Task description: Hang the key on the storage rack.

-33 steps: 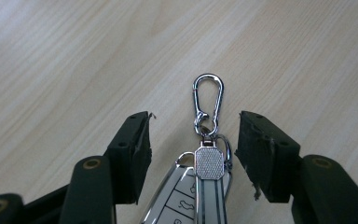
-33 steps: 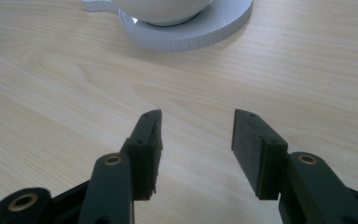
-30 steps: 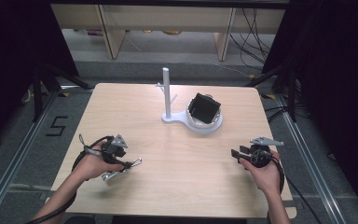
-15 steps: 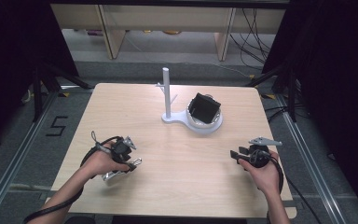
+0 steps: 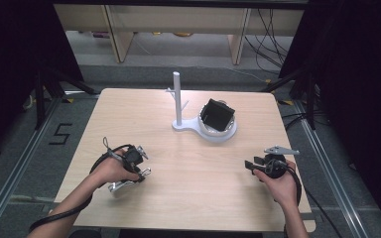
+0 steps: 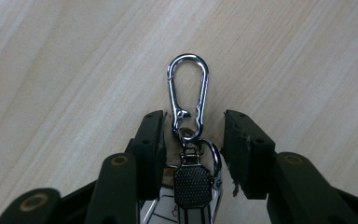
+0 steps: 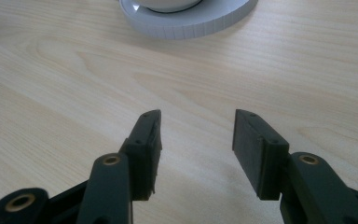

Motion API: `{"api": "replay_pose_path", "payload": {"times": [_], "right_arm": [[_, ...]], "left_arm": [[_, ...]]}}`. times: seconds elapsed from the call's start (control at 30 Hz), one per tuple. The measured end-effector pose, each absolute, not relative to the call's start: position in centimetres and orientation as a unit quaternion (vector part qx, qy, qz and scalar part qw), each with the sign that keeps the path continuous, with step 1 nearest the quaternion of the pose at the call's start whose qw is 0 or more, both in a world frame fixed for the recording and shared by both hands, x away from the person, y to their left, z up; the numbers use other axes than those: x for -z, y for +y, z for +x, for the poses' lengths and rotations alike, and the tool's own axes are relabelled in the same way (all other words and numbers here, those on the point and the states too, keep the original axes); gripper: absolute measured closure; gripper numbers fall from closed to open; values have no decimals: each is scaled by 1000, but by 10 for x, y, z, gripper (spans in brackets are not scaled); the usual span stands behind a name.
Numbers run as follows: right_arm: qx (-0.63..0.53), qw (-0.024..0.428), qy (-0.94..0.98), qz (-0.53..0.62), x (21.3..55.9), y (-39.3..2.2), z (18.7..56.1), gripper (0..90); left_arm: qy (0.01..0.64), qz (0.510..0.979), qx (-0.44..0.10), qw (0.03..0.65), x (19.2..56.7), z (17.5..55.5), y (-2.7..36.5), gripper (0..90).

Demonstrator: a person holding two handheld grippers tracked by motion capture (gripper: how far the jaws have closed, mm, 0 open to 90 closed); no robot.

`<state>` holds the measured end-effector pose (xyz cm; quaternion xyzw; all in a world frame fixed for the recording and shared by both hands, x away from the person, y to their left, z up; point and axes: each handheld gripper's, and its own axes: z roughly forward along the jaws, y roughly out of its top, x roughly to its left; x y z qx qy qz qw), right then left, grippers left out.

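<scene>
Since the earlier frame our left hand-held gripper (image 6: 186, 128) has been closing around the key ring (image 6: 189, 140), which lies on the bench (image 5: 188, 163); the jaws flank its carabiner, not yet pressing. Our right hand-held gripper (image 7: 196, 135) hovers spread, holding nothing.

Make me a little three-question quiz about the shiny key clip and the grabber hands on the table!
1. True or false: the keychain clip lies flat on the wooden table.
2. Which gripper has the clip between its fingers: A) left gripper B) right gripper?
3. What white thing stands behind the grippers, near the table's middle?

Key:
1. True.
2. A; its jaws have just been closing, and the right pad is not yet touching the clip.
3. A white stand with pegs and a round base.
</scene>
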<state>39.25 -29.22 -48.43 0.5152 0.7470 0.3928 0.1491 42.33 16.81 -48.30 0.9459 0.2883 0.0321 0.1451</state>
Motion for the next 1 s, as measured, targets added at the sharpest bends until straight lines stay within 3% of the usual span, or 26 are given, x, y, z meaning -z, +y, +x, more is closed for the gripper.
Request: {"api": "replay_pose_path", "payload": {"times": [0.57,1.0], "right_arm": [[-381,136,753,518,487,-293,393,524],[-388,136,752,516,488,-291,393,523]], "left_arm": [[273,958,7,83,479,440,159,627],[256,966,-7,39,478,439,146,743]]}}
